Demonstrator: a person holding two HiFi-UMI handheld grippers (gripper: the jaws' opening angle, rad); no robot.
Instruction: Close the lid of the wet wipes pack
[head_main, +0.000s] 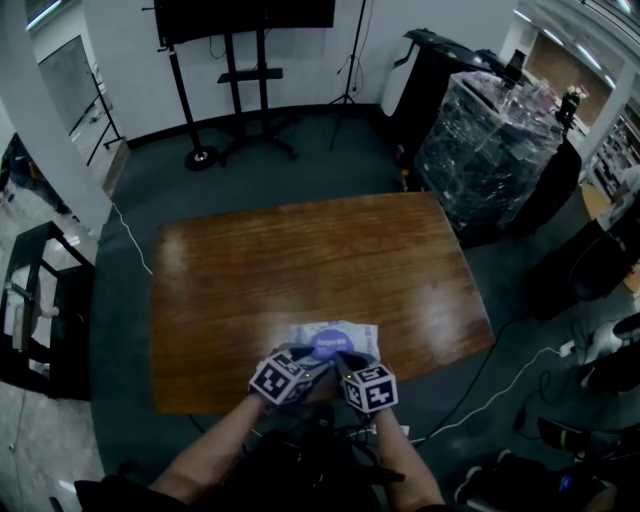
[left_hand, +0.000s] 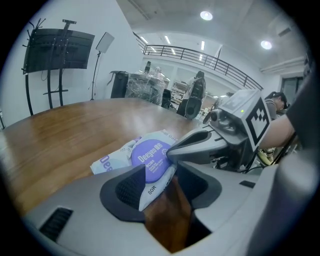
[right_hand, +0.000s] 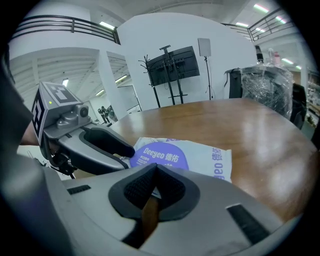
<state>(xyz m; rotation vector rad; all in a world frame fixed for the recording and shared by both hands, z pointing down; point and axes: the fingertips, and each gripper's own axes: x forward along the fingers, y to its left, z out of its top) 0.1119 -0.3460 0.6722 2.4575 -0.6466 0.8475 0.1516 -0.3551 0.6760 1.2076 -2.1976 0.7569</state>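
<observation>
A: Left gripper (left_hand: 161, 183), state?

B: Jaws stood apart. The near corner of the white-and-blue soft wet wipes pack (left_hand: 112, 159) sat between them, touching one black ribbed pad (left_hand: 129, 188); the other pad was clear of it.

A: Right gripper (right_hand: 155, 173)?

B: Pads were together at the tips, with nothing clamped. The tip rested down on the pack at the near rim of the round purple lid (right_hand: 161, 155).

A: Did the two meet?

B: Nearly. In the left gripper view the right gripper's grey finger lay on the purple lid from the right. In the right gripper view one finger of the left gripper touched the lid's left edge.

A: Lid state?

B: It looked flat on the pack. I couldn't tell whether it was fully snapped down.

A: Where was the pack?

B: It lay flat on the brown wooden desk (head_main: 300, 255), at the middle of the near edge, just ahead of both marker cubes.

A: Beyond the desk?

B: A black screen on a stand (head_main: 240, 60) stood at the far wall, and a plastic-wrapped stack (head_main: 490, 150) at the desk's far right corner. Both were well apart from the pack.
</observation>
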